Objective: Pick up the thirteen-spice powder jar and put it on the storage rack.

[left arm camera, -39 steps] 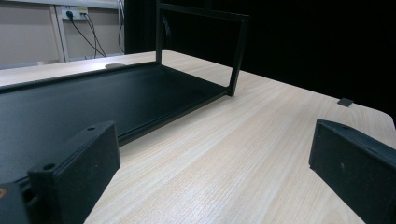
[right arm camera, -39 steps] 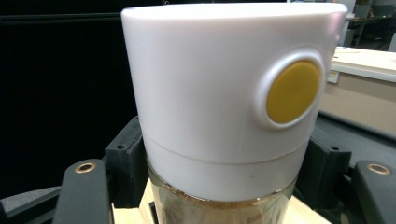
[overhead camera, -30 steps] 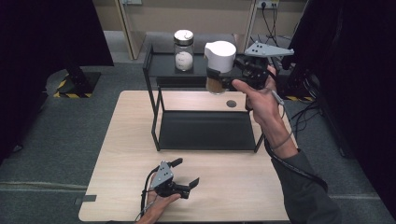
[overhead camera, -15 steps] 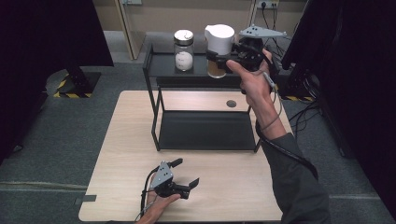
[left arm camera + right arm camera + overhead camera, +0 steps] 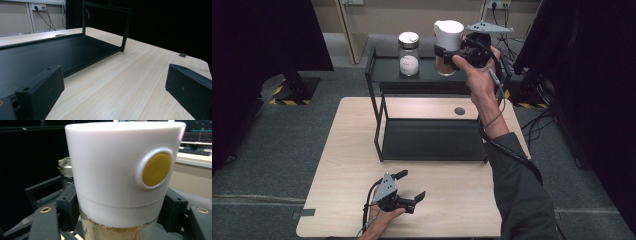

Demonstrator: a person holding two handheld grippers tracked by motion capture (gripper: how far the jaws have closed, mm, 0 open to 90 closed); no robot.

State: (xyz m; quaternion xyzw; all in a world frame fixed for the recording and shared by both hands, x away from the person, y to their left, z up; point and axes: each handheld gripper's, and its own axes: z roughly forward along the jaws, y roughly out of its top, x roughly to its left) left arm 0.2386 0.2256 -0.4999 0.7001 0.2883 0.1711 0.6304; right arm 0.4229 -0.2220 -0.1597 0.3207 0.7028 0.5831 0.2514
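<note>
My right gripper [image 5: 443, 53] is shut on a jar with a big white lid [image 5: 448, 37] and holds it over the right part of the black rack's top shelf [image 5: 384, 70]. In the right gripper view the white-lidded jar [image 5: 120, 177] bears a yellow button, has brown powder in its glass body, and sits clamped between the two black jaws. A second glass jar with a metal lid [image 5: 408, 54] and white contents stands on the shelf to the left. My left gripper [image 5: 410, 189] rests open on the table near the front edge, with nothing between its jaws.
The black two-level rack's lower tray [image 5: 432, 140] lies on the wooden table [image 5: 347, 165]. In the left gripper view the rack's tray [image 5: 50, 53] is straight ahead of the open jaws. A round grommet [image 5: 459, 111] sits behind the rack. Cables trail on the floor at right.
My right gripper has carried the white-lidded jar left and farther back, over the top shelf. The left gripper has stayed in place.
</note>
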